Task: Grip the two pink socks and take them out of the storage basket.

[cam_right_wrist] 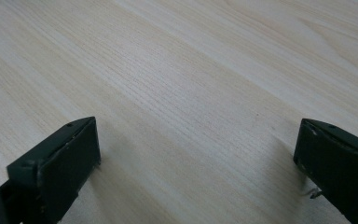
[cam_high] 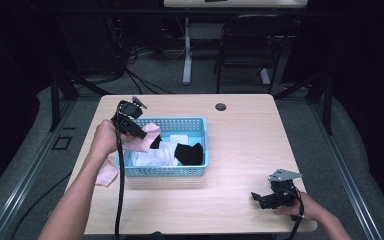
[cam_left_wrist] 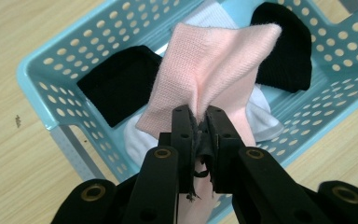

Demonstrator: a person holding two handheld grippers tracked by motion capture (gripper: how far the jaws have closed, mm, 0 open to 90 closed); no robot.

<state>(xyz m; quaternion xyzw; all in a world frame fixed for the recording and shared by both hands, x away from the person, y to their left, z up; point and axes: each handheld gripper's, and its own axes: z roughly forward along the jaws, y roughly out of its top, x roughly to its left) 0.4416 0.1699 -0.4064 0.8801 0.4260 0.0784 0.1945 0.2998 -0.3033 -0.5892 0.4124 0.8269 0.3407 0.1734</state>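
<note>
My left gripper [cam_high: 141, 133] [cam_left_wrist: 199, 114] is shut on a pink sock [cam_high: 149, 137] [cam_left_wrist: 209, 74], which hangs over the left end of a light blue perforated basket [cam_high: 198, 125] [cam_left_wrist: 42, 77]. Inside the basket lie black socks [cam_high: 188, 153] [cam_left_wrist: 116, 84] and white socks [cam_high: 155, 156] [cam_left_wrist: 261, 116]. A second pink sock [cam_high: 107, 175] lies on the table to the left of the basket, by my left forearm. My right gripper [cam_high: 258, 198] [cam_right_wrist: 196, 154] rests low at the table's front right, its jaws wide open over bare wood with nothing between them.
The wooden table [cam_high: 240, 150] has a cable hole [cam_high: 221, 106] near its far edge. A black chair [cam_high: 245, 45] and a white desk leg [cam_high: 187, 50] stand beyond the table. Black cables trail from both grippers toward the front edge.
</note>
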